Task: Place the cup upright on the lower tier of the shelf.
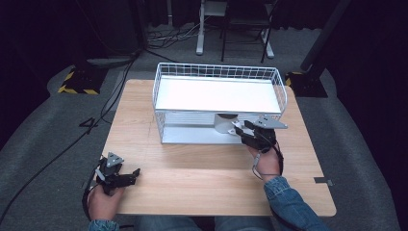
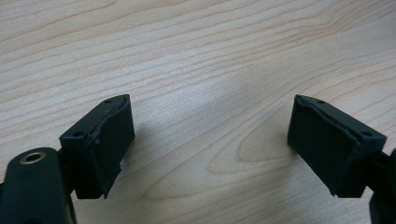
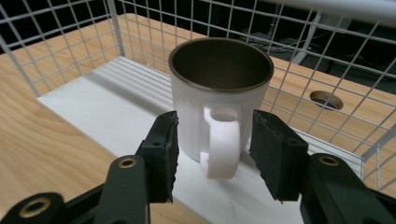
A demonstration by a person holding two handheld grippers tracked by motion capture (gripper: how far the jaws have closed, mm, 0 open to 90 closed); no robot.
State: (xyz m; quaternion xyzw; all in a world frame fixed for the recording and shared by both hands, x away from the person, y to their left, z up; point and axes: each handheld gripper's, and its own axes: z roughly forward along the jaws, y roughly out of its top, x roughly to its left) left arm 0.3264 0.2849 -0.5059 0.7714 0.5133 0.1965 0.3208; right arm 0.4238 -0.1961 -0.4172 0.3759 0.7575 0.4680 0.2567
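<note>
A white mug (image 3: 219, 93) with a dark inside stands upright on the white lower shelf (image 3: 107, 102) of a wire rack (image 1: 219, 72). Its handle (image 3: 223, 144) points toward my right gripper (image 3: 215, 154). The jaws stand on either side of the handle with a gap at each pad, so they are open and not pressing. In the high view the mug (image 1: 223, 122) shows under the rack's top shelf, with the right gripper (image 1: 239, 129) at the shelf's front edge. My left gripper (image 1: 134, 174) rests near the table's front left, open over bare wood (image 2: 210, 140).
The rack stands at the back middle of the wooden table (image 1: 202, 173) and has a white top shelf (image 1: 216, 94) ringed by a wire rim. A round hole (image 3: 325, 99) in the tabletop shows behind the rack. Cables and stands lie on the floor beyond.
</note>
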